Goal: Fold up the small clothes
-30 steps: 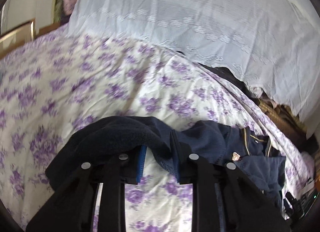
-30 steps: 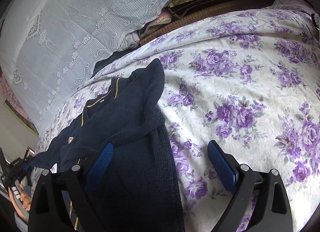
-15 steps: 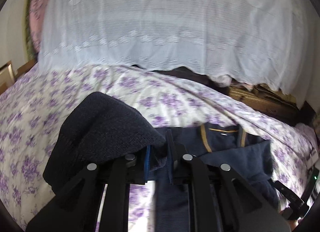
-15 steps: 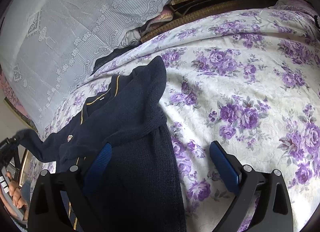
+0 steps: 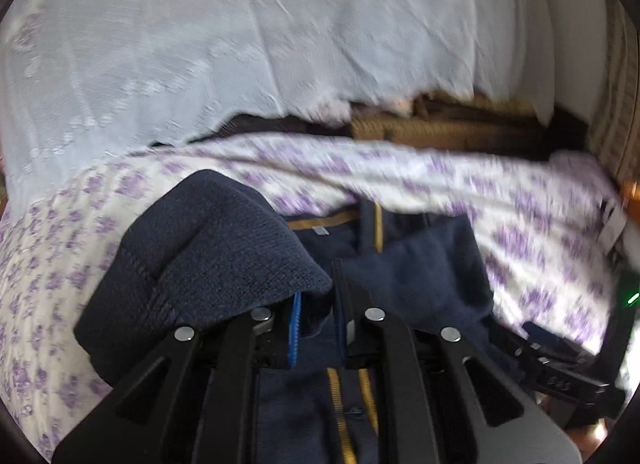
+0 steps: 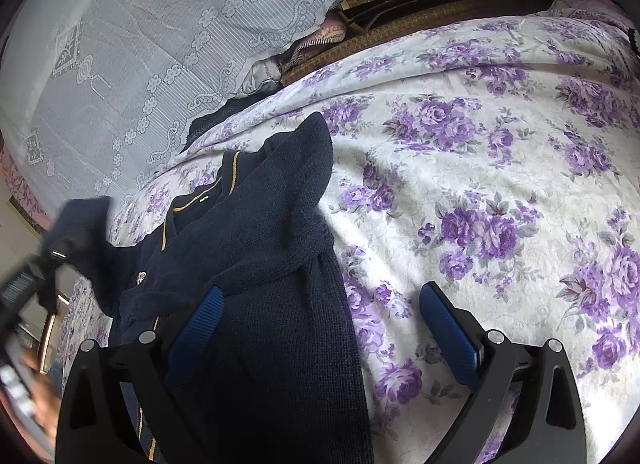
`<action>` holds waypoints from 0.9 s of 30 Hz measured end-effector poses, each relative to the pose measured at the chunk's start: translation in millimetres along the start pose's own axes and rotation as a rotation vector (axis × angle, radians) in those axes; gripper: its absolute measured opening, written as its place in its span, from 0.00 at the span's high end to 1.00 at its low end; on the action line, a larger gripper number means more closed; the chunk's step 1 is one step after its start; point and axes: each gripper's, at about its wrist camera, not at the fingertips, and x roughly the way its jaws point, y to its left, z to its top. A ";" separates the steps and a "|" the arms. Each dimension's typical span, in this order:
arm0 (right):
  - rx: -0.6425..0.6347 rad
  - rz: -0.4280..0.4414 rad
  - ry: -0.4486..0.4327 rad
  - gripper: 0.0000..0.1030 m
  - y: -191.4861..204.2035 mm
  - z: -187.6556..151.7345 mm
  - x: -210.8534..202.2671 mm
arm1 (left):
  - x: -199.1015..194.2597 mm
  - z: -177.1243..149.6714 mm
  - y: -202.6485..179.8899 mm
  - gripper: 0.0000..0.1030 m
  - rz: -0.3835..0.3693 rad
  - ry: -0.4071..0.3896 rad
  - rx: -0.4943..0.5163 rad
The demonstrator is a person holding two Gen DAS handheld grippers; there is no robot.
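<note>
Lower centre of the left wrist view, my left gripper (image 5: 314, 324) is clamped on the navy knit cardigan's (image 6: 260, 232) gold-trimmed sleeve (image 5: 208, 240); my right gripper (image 6: 320, 328) stands apart.

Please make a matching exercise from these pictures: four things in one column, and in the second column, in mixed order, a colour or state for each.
Things:
1. left tool
2. right tool
3. bedsheet
4. cardigan trim

States or colours:
a. white with purple roses
b. open, one blue pad over the knit
c. yellow stripe
d. shut on the navy cardigan sleeve

Pairs: 1-d, 2-b, 3-a, 4-c
</note>
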 end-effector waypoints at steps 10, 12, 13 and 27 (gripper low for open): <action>0.027 0.020 -0.009 0.03 -4.1 2.3 1.9 | 44.2 -34.7 -23.7 0.12 -0.066 0.114 0.051; 0.028 0.023 -0.011 0.03 -4.6 2.7 1.5 | 29.1 -35.7 -24.9 0.07 -0.098 0.088 0.082; 0.029 0.024 -0.012 0.03 -4.6 2.6 1.2 | 21.8 -35.6 -25.5 0.06 -0.110 0.089 0.109; -0.370 0.081 -0.106 0.23 79.6 -13.1 -29.6 | -15.7 -48.7 133.0 0.04 0.105 0.083 -0.105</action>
